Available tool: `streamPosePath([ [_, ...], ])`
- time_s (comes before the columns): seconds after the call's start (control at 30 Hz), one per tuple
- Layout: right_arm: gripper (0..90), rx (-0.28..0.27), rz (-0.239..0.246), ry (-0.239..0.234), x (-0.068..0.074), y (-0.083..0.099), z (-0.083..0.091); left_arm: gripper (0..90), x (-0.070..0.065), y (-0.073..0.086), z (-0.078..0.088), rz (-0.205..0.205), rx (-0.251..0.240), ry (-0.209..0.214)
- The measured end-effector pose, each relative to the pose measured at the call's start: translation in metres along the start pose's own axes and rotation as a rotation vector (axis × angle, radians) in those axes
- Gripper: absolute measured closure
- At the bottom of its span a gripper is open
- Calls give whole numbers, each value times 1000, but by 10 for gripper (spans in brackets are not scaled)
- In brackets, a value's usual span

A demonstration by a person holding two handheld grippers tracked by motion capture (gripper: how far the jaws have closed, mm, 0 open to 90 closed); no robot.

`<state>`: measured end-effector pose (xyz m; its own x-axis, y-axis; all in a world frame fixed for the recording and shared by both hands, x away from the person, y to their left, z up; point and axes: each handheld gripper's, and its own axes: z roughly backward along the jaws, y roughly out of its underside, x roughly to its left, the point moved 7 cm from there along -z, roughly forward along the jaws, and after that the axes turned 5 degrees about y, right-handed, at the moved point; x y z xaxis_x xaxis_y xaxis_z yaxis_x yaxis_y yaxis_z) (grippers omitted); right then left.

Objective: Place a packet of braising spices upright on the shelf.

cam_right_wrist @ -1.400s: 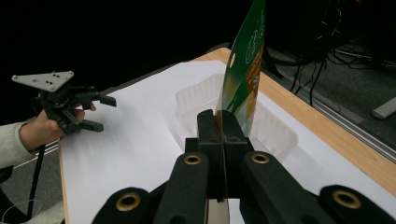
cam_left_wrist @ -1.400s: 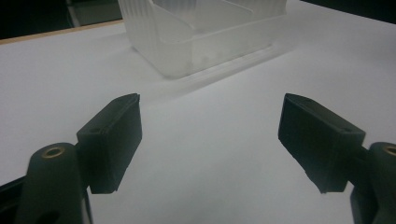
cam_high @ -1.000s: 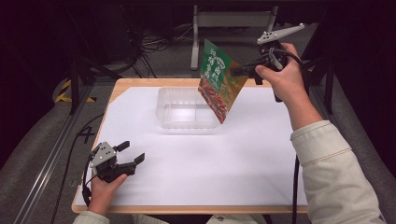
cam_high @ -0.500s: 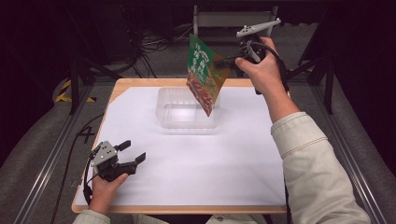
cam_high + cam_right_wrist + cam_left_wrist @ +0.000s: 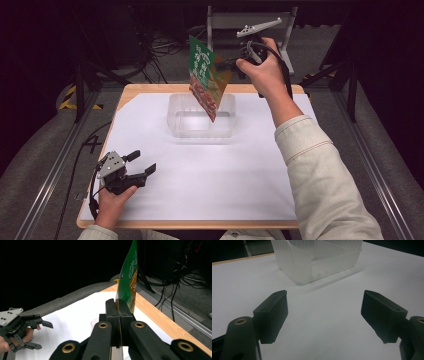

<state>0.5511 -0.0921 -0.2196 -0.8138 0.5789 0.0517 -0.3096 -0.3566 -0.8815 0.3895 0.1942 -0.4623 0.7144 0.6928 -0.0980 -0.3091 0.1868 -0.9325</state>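
Pinching the green snack bag [image 5: 206, 77] by its edge, the right gripper [image 5: 239, 62] holds it tilted in the air over the far edge of the desk [image 5: 210, 175], above the clear plastic container [image 5: 202, 116]. Near the front left corner, the left gripper [image 5: 141, 162] has its 2 jaws spread wide, with nothing between them.

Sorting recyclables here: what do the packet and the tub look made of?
Packet: thin printed plastic film, probably; glossy green and red, flat, pinched edge-on by the right gripper.
Tub: translucent frosted plastic, ribbed walls; the white table cover shows through.
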Motion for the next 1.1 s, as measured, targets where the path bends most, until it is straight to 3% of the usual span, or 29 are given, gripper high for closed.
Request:
streamPosePath([
  [0.6,900,13,-16,-26,2,2,-26,223,-1,0,0,-1,-3,3],
  [1.1,900,40,-47,-11,0,11,-41,223,-1,-1,0,-3,-3,3],
])
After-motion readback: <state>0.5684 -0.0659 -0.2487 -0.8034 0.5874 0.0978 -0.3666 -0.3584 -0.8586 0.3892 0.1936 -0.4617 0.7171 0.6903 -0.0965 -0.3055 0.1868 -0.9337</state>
